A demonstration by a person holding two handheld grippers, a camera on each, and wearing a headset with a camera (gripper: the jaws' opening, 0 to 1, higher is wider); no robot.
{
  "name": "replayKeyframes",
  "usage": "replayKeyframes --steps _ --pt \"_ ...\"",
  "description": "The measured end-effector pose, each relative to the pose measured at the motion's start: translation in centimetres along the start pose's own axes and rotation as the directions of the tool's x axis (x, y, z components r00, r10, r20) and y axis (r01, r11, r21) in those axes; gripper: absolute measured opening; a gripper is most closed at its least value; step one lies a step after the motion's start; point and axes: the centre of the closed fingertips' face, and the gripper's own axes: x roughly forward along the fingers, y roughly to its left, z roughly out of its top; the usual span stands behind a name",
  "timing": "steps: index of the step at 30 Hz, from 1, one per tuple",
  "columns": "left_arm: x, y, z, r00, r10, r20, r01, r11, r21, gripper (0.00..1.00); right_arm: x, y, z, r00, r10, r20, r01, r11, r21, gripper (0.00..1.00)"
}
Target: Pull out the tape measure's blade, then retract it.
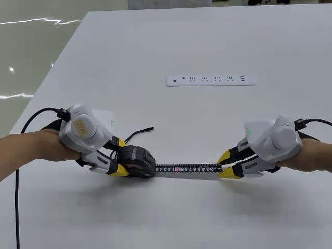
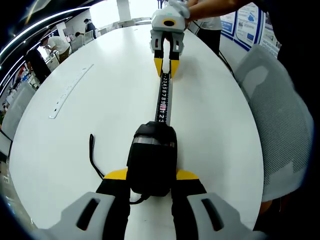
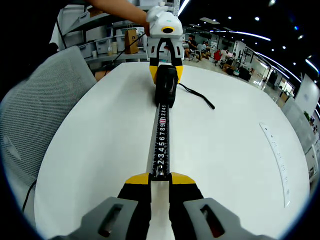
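Tape measure [image 1: 139, 161] near left on desk [image 1: 171, 46], clenched in left claw [image 1: 121, 155]. Blade [image 1: 188, 168] out rightward, numbers showing, stretched straight between claws; right claw [image 1: 223, 166] pinched on its tip. Power strip [image 1: 210, 80] farther back, well apart.

left gripper [image 1: 123, 156]: left side, jaws clamped around the tape measure [image 1: 140, 162], pointing right.
right gripper [image 1: 224, 166]: right side, jaws pinched on the blade [image 1: 189, 168] end, pointing left.
forearms [image 1: 21, 148]: reaching in from either side.
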Motion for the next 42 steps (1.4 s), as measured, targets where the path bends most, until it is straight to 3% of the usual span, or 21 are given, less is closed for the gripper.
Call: replayKeyframes --steps 5,6,9,14,17,21,25,27,37,42 --pt "0.2 0.5 -0.6 1.0000 0.000 0.000 0.000 1.000 -0.002 0.26 0.0 -0.2 -0.3 1.0000 0.000 -0.001 0.000 1.000 0.000 0.11" --pt "0.0 0.2 -0.2 1.0000 0.000 0.000 0.000 1.000 -0.002 0.26 0.1 -0.2 -0.4 1.0000 0.001 -0.001 -0.001 1.000 0.001 0.11" --pt "0.1 0.5 -0.6 1.0000 0.000 0.000 0.000 1.000 -0.002 0.26 0.0 -0.3 -0.5 1.0000 0.000 -0.002 0.000 1.000 0.000 0.11" --pt "-0.1 0.0 -0.1 1.0000 0.000 0.000 0.000 1.000 -0.002 0.26 -0.1 -0.2 -0.5 1.0000 0.000 0.000 0.000 1.000 0.004 0.11" --pt "0.1 0.4 -0.5 1.0000 0.000 0.001 0.000 1.000 -0.002 0.26 -0.3 0.1 -0.3 1.0000 0.000 0.000 0.000 1.000 0.005 0.11" --pt "-0.1 0.0 0.0 1.0000 0.000 0.001 0.000 1.000 -0.002 0.26 -0.4 0.0 -0.5 1.0000 0.000 -0.001 0.000 1.000 0.006 0.11" --pt "0.1 0.6 -0.8 1.0000 0.000 0.002 0.000 1.000 -0.002 0.26 -0.4 -0.1 -0.7 1.0000 -0.001 -0.002 0.001 1.000 0.005 0.11" --pt "-0.1 0.1 -0.2 1.0000 0.000 0.002 0.000 1.000 -0.002 0.26 -0.5 0.0 -0.6 1.0000 -0.001 -0.002 0.001 1.000 0.006 0.11" --pt "0.1 0.3 -0.5 1.0000 0.000 0.001 0.000 1.000 -0.001 0.26 -0.8 0.0 -1.0 1.0000 -0.003 -0.004 0.003 1.000 0.008 0.11" --pt "0.0 0.0 -0.1 1.0000 -0.002 0.000 0.002 1.000 0.002 0.26 -0.9 -0.2 -1.4 1.0000 -0.004 -0.006 0.004 1.000 0.010 0.11"
